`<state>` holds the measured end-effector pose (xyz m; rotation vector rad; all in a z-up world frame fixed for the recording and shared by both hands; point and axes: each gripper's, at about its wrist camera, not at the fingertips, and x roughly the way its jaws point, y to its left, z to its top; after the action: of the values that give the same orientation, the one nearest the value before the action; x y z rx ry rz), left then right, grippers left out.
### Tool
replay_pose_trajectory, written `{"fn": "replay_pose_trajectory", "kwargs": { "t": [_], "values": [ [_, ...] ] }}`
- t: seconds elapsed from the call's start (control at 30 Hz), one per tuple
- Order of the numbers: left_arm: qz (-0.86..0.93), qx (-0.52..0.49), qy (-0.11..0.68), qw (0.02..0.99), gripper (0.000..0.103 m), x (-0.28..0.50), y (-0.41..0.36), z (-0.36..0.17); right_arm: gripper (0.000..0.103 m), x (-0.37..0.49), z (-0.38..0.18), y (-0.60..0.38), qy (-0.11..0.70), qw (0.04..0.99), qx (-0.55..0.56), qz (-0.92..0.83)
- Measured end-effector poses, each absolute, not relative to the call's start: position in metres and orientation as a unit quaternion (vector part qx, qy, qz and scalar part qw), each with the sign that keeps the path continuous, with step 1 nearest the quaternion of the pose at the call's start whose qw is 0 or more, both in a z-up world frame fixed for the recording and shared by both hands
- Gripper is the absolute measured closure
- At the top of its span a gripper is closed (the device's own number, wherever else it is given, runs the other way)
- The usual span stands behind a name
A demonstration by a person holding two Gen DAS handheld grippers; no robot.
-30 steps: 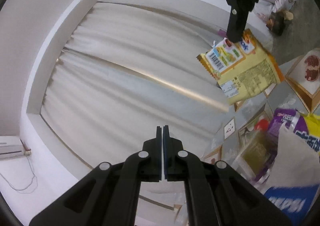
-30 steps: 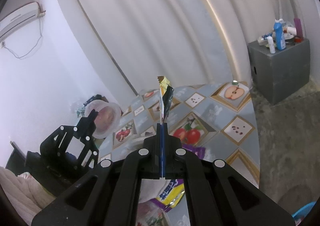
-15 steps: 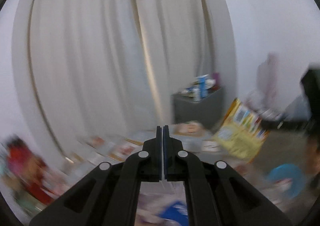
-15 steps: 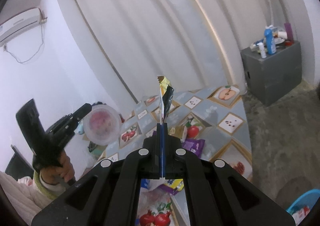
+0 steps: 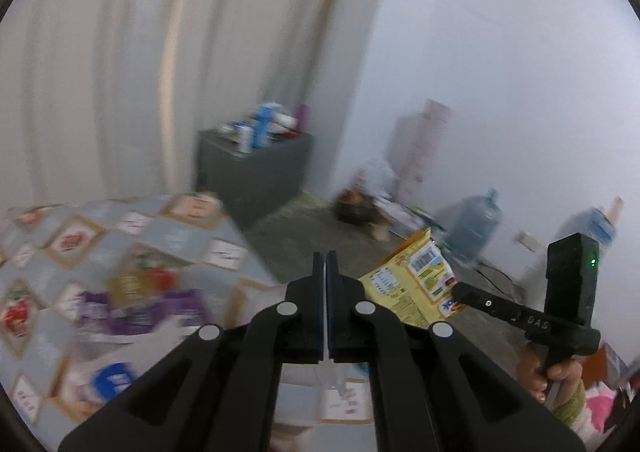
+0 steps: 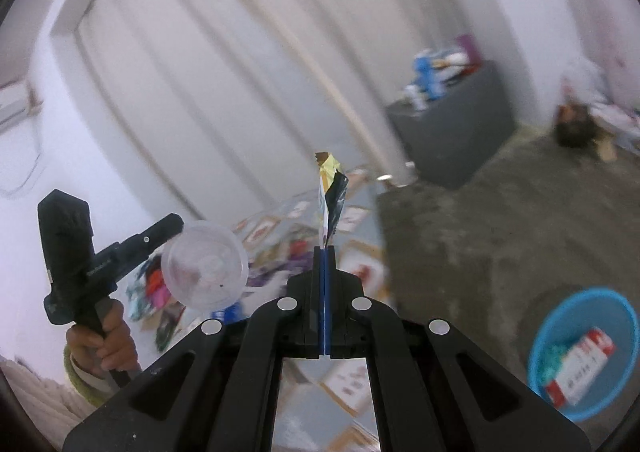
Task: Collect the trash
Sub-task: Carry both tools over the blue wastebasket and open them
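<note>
**Almost nothing legible**

The right gripper (image 5: 456, 292) bears pale letters reading roughly "OAS" on its finger. A barcode shows on the yellow snack packet (image 5: 416, 284), its print too blurred to read. Other wrappers' lettering is smeared.

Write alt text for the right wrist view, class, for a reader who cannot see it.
The right tongs are shut on a yellow snack wrapper, seen edge-on above a fruit-patterned table. At left, the left tongs hold a clear plastic lid; a blue bin sits lower right.
</note>
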<state>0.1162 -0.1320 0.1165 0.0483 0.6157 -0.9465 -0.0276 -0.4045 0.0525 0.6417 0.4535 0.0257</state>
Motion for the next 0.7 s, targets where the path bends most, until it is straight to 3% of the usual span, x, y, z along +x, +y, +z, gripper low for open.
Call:
{"fn": "replay_pose_trajectory", "kwargs": {
  "t": [0.27, 0.67, 0.7],
  "values": [
    [-0.547, 0.066, 0.343, 0.761, 0.102, 0.071, -0.268, 0.090, 0.103, -0.094, 0.005, -0.468, 0.218, 0.895, 0.370, -0.119],
    [-0.578, 0.184, 0.421, 0.674, 0.102, 0.019, -0.454, -0.031, 0.103, -0.124, -0.103, -0.532, 0.265, 0.809, 0.460, -0.251],
    [-0.581, 0.204, 0.433, 0.659, 0.101, 0.015, -0.470, -0.048, 0.099, -0.125, -0.115, -0.538, 0.266, 0.799, 0.473, -0.260]
  ]
}}
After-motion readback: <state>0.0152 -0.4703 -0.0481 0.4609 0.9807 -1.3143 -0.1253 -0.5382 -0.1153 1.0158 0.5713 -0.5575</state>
